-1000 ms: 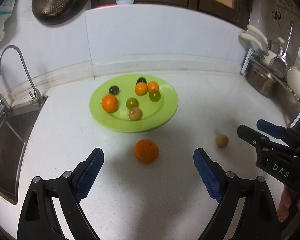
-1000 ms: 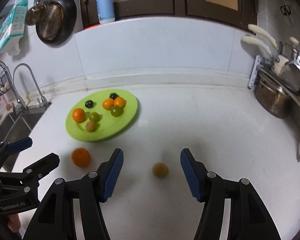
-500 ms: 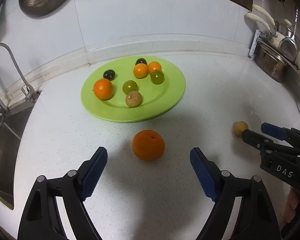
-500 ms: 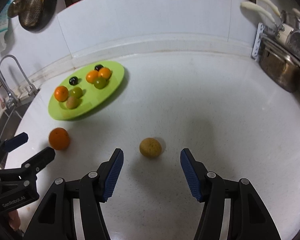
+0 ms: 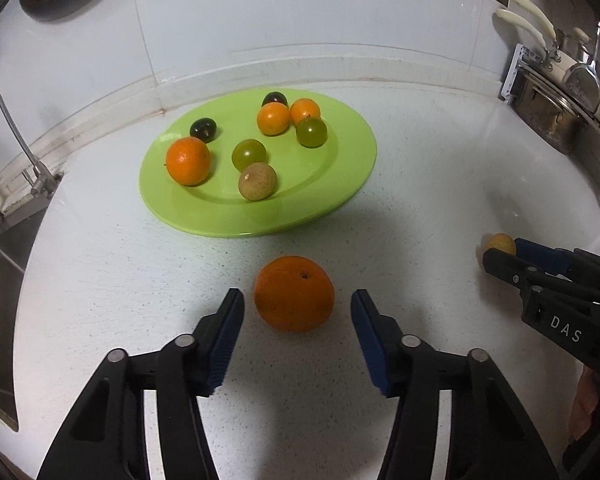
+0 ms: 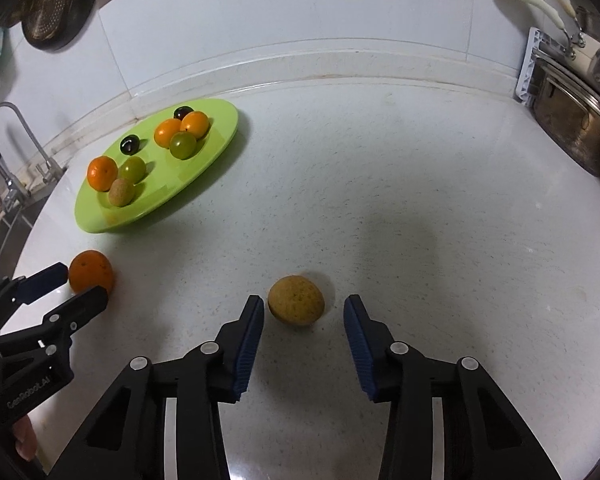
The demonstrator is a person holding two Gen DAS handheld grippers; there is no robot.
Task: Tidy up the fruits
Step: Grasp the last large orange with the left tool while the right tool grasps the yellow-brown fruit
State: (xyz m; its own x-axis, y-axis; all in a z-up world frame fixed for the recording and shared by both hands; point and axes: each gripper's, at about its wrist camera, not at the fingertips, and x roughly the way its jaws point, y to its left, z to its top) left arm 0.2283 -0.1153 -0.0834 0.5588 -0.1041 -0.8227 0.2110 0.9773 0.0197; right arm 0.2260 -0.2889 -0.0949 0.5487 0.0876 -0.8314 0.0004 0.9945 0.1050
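A loose orange (image 5: 294, 294) lies on the white counter just ahead of my left gripper (image 5: 297, 304). Its jaws are closing around the orange, with small gaps still showing at both pads. A small yellow-brown fruit (image 6: 296, 300) lies between the tips of my right gripper (image 6: 304, 310), whose jaws are also closing, pads clear of it. A green plate (image 5: 340, 184) behind holds several small fruits: oranges, green and dark grapes, one brown fruit. The right gripper (image 5: 504, 258) shows at the right edge of the left wrist view, the left gripper (image 6: 82, 284) at the left edge of the right wrist view.
A sink with a tap (image 6: 8, 152) lies at the left. A metal pot (image 6: 572, 128) and a utensil rack (image 5: 540, 52) stand at the right. A strainer (image 6: 46, 8) hangs on the white backsplash. A person's fingers (image 5: 588, 404) hold the right gripper.
Both grippers have come down toward the counter and narrowed their jaws: the left around the loose orange, the right around the yellow-brown fruit. The fruits have stayed put.
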